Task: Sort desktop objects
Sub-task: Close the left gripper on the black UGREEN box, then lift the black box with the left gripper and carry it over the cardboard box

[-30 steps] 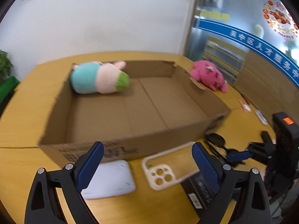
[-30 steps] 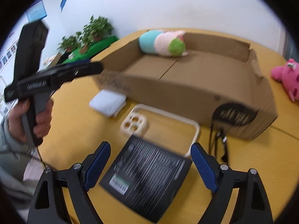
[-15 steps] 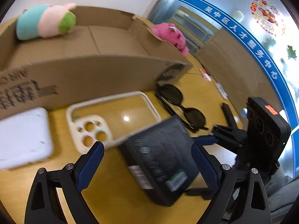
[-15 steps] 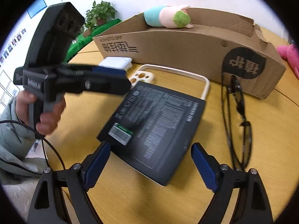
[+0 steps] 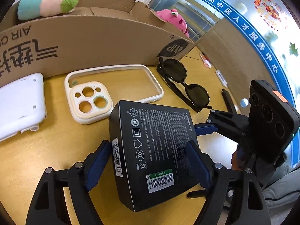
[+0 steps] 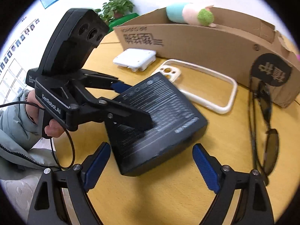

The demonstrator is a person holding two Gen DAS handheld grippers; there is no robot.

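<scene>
Left claw (image 5: 148, 161): jaws have just been closing with the box (image 5: 155, 140) between them. The blue pads now look to meet its two long flanks, so I read this as a grip just taken, not yet proven. The box lies flat side up, label toward me, its far corner just beside the case (image 5: 90, 101).

Ahead-left of this claw: white slab (image 5: 18, 101) against the carton (image 5: 93, 41) wall. Dead ahead: the case. Ahead-right: sunglasses (image 5: 185, 86), near the carton's corner. The carton is beyond all of these, with one plush (image 5: 46, 1) already inside.

Right claw (image 6: 151, 166): spread wide, holding nothing. The box's near edge sits just ahead of its pads, apart from both.

Step in hand, my judgement: picking up the box for the carton.

Next move calls for a firm squeeze, since the box is broad and smooth, then a lift high enough to clear the carton wall. Right claw should stay off or steady the free end.
</scene>
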